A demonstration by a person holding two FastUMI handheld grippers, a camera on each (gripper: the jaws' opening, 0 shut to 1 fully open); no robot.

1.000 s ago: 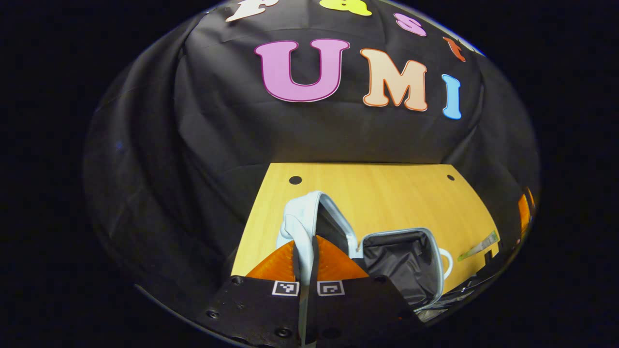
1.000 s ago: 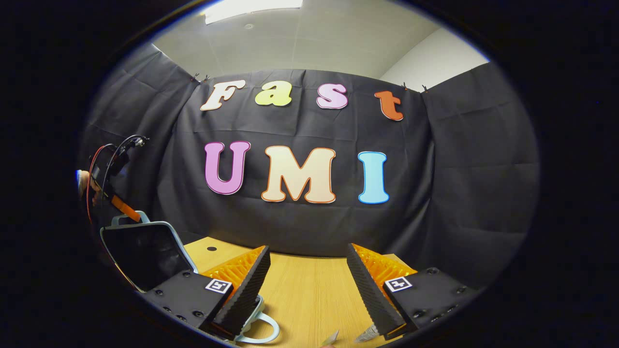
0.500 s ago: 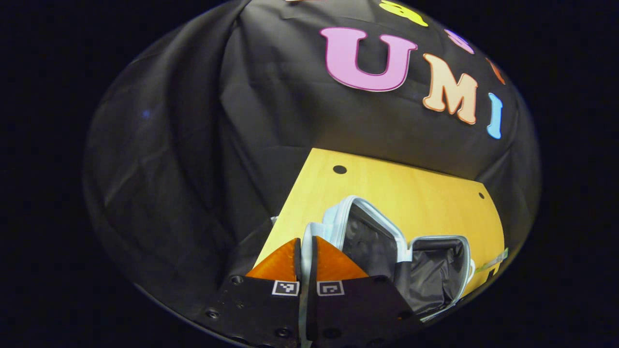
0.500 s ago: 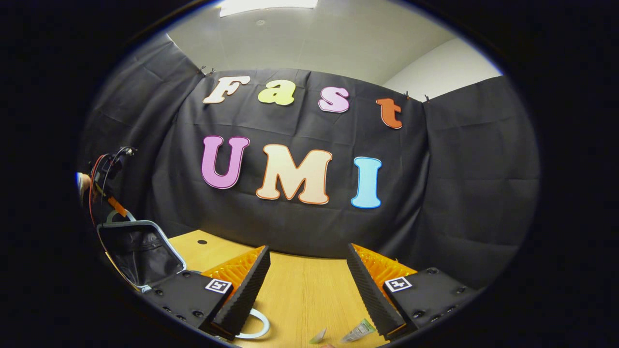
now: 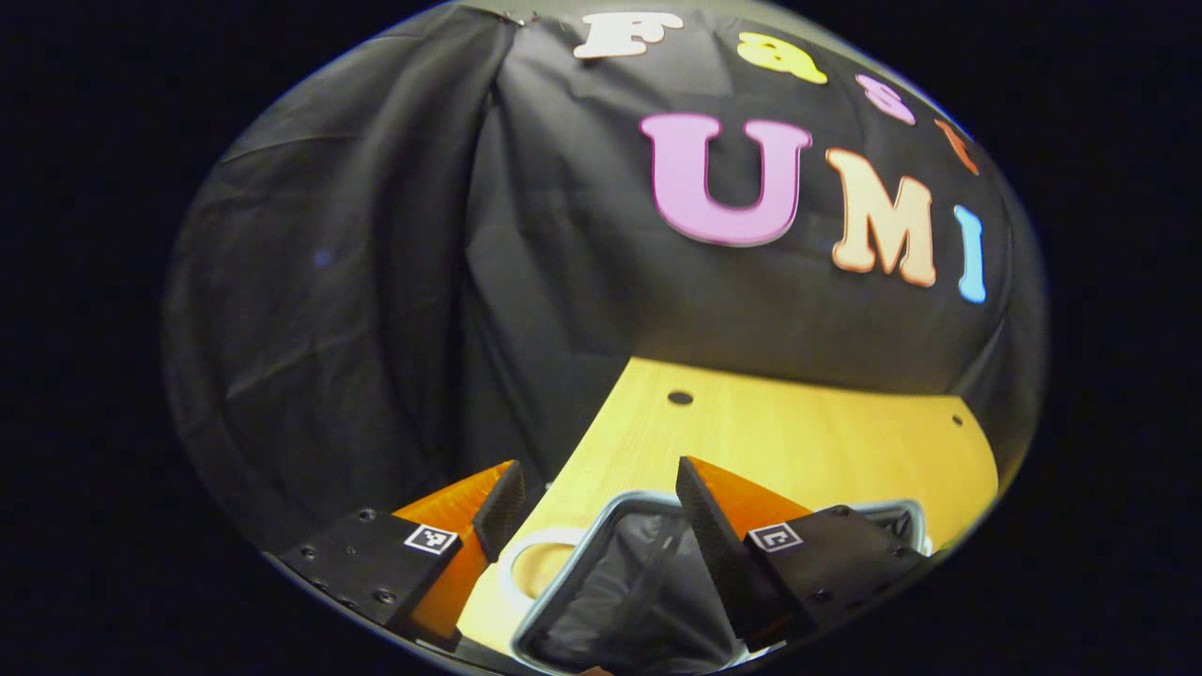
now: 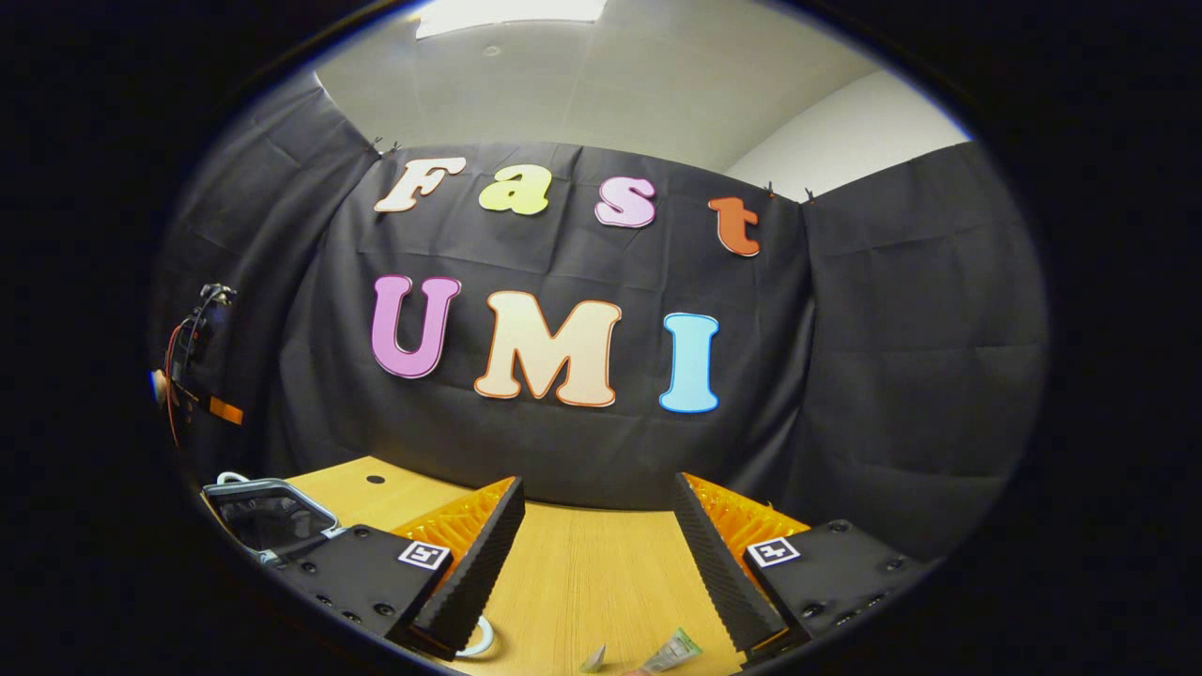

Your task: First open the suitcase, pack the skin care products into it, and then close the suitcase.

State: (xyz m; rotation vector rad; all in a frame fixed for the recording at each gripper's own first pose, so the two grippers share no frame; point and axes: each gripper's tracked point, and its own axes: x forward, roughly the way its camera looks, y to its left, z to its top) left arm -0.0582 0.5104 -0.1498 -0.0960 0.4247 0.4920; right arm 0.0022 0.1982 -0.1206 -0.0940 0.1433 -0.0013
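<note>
**Suitcase open on counter; both grippers spread and empty**

Left gripper (image 5: 592,512): the fingers stand wide apart with nothing between them. It hovers directly above the suitcase (image 5: 620,601), whose light-rimmed lid lies flat on the wooden counter (image 5: 808,441) with the dark lining facing up. The lid's pale loop handle (image 5: 535,563) rests on the counter between the two fingers. The right finger overlaps the lid's rim in this view; contact cannot be determined.

Right gripper (image 6: 593,526): the fingers are spread wide, holding nothing, above bare counter (image 6: 582,573) to the right of the suitcase. In the right gripper view, the suitcase lid (image 6: 268,516) lies at the far left of the counter, behind the gripper's left finger. A pale loop handle (image 6: 479,641) shows just beside that finger's tip.

Skin care products: two small sachets (image 6: 671,650) lie on the counter near the lower edge of the right gripper view, close to the right finger and well apart from the suitcase.

The left gripper (image 6: 192,376) with its cables appears above the suitcase lid in the right gripper view.
</note>
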